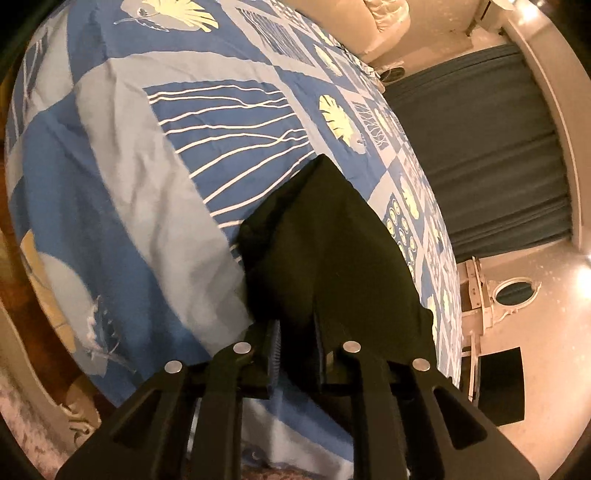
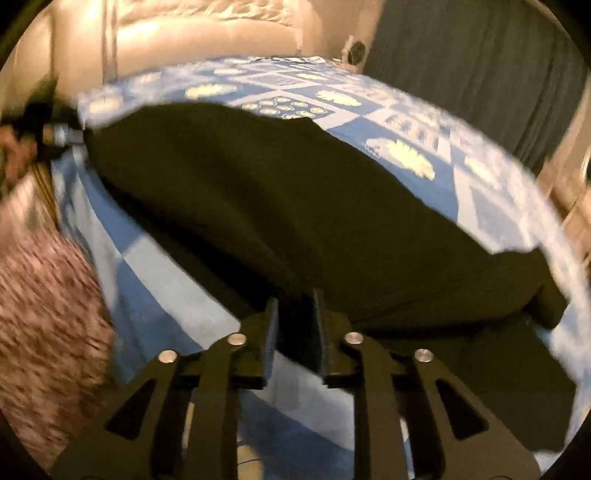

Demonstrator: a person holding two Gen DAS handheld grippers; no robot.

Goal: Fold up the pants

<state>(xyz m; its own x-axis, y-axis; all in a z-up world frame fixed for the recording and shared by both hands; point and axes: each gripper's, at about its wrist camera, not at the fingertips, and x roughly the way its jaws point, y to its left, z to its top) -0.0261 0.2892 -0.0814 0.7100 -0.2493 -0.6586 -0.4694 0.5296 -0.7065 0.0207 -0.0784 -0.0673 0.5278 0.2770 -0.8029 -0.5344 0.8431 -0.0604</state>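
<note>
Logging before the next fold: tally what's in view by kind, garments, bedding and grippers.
Black pants: 1
Blue patterned bedspread: 1
Grippers: 2, left gripper and right gripper, each with black cloth between its fingers
Total: 4

- Left wrist view: looks forward along the left gripper (image 1: 295, 332) fingers at bottom centre, rolled sideways, close above the blue patterned bedspread (image 1: 155, 155); curtain (image 1: 480, 147) at the right edge of frame, headboard (image 1: 351, 22) at the top.
- Right wrist view: looks forward along the right gripper (image 2: 295, 314) at bottom centre, low and very near the black pants (image 2: 277, 192); blurred; headboard along the top.
- Shared by both: pants, bedspread, headboard, curtain.
</note>
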